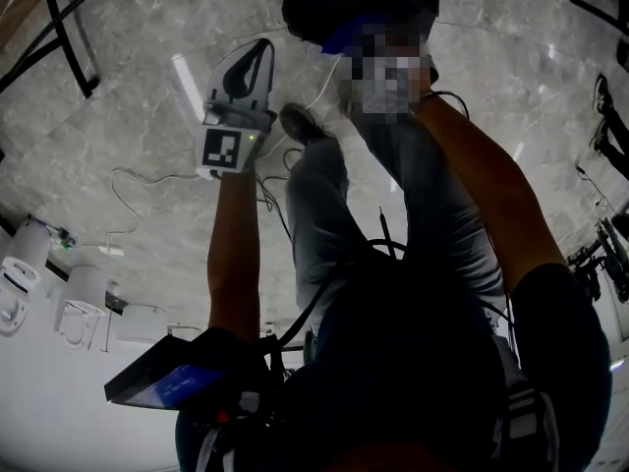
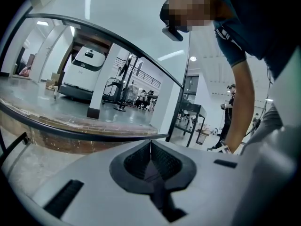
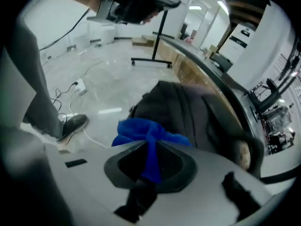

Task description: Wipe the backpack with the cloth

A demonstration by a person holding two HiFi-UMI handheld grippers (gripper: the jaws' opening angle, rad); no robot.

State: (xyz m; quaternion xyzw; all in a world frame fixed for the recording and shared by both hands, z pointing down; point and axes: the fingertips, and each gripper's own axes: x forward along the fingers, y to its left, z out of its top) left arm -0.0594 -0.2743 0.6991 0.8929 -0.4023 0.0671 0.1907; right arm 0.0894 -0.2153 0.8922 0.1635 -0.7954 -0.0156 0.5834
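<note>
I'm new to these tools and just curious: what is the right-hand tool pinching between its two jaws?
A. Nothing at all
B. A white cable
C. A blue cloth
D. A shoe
C: in the right gripper view, a blue cloth is clamped between the jaws of the right gripper and bunches out in front of them, with the dark backpack just beyond.

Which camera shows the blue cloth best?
The right gripper view: the blue cloth is pinched between the right gripper's jaws, in front of the backpack. The head view catches only a small patch of it; the left gripper view shows none.
</note>
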